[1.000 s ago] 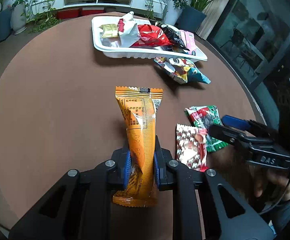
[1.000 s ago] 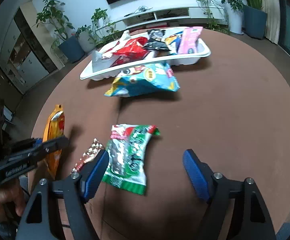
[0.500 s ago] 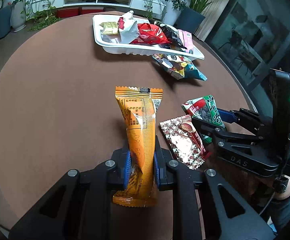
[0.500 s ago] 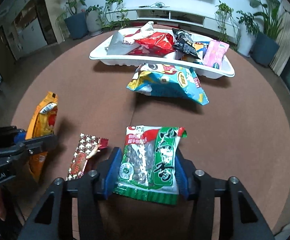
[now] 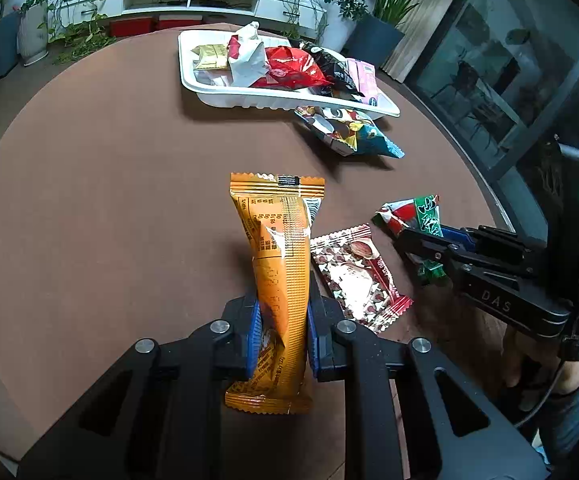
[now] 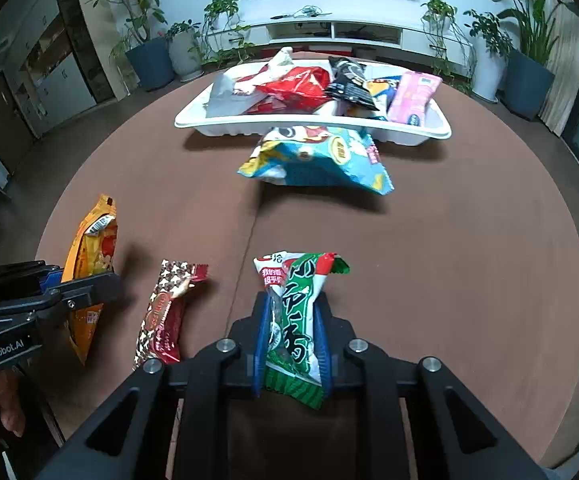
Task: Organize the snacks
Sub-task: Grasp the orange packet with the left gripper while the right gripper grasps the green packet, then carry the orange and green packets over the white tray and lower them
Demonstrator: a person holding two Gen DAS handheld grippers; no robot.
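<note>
Clamping orange snack pack [image 5: 279, 280], left hand-held gripper [image 5: 281, 326] holds it above table [image 5: 89, 200], likely bound for white tray [image 5: 249, 98]. Brown star-print pack [image 6: 165, 312] and blue bag [image 6: 317, 156] lie loose. Right hand-held gripper [image 6: 291, 340] pinches green pack [image 6: 297, 320]. Count: two held, two loose, several in tray.

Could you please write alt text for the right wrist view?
The right gripper is shut on a green packet over a brown table. A star-printed packet lies to its left, a blue bag sits ahead against a white tray of snacks.
</note>
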